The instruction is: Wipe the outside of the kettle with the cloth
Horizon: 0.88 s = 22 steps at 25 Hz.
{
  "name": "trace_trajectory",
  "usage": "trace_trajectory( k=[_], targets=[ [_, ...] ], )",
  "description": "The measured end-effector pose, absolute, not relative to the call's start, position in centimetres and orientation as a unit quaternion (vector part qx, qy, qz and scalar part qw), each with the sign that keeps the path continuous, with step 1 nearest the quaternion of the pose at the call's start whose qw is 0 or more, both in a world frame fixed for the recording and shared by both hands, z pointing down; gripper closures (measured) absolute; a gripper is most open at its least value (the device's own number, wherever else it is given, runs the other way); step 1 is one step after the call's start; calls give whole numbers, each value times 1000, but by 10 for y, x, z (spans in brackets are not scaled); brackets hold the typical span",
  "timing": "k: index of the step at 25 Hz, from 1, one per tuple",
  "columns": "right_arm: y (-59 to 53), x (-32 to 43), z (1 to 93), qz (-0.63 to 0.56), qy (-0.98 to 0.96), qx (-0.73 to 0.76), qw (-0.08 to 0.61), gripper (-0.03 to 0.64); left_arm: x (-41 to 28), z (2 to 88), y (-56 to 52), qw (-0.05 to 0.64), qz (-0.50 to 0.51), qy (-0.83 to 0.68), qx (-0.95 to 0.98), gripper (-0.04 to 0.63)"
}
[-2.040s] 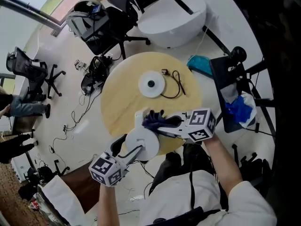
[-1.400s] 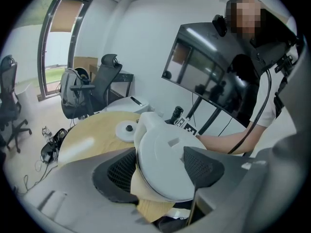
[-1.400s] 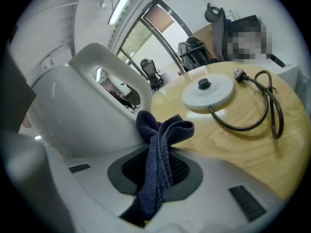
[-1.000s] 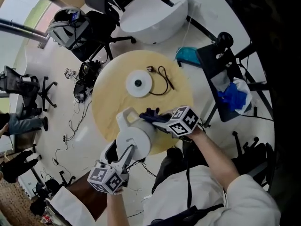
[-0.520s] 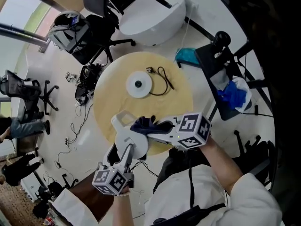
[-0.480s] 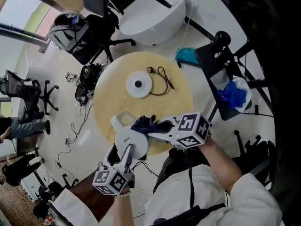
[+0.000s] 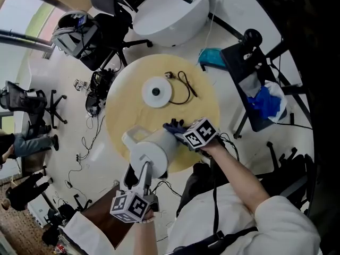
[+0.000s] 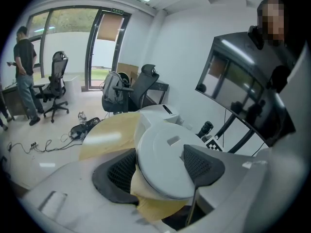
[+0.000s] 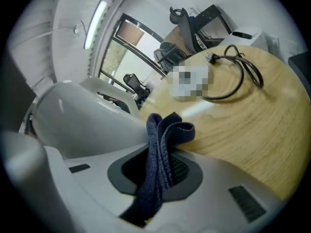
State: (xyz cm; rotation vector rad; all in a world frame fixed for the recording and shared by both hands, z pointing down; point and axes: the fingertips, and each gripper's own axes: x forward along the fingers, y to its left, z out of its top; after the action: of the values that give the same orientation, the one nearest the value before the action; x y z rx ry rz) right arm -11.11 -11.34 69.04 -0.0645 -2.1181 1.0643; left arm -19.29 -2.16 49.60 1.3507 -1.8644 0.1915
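- Table (image 7: 133, 108): the kettle (image 7: 151, 152) is tilted over its near edge.
- Left gripper (image 8: 159, 168): your jaws stand wide and are clamped on the kettle's top, one pad on each side.
- Right gripper (image 9: 160, 171): your jaws pinch the dark cloth (image 9: 163, 140) at the kettle's side.

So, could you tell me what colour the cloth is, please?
Dark navy blue cloth, clearest in the right gripper view.
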Motion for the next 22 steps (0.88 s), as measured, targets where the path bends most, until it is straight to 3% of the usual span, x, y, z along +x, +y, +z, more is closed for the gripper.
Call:
trace_trajectory(
  k=[5,16,22],
  targets=[
    [-112,-111,707,397,-825,4,403,552,-196,496,-20,400,59,-757,514,279],
    [-108,-118,555,394,-883,-68,247,552,-200,498,-19,396,21,-791,466,276],
    [-100,-111,496,363,-904,-78,210,552,-200,498,-20,391,11,-802,451,276]
  ],
)
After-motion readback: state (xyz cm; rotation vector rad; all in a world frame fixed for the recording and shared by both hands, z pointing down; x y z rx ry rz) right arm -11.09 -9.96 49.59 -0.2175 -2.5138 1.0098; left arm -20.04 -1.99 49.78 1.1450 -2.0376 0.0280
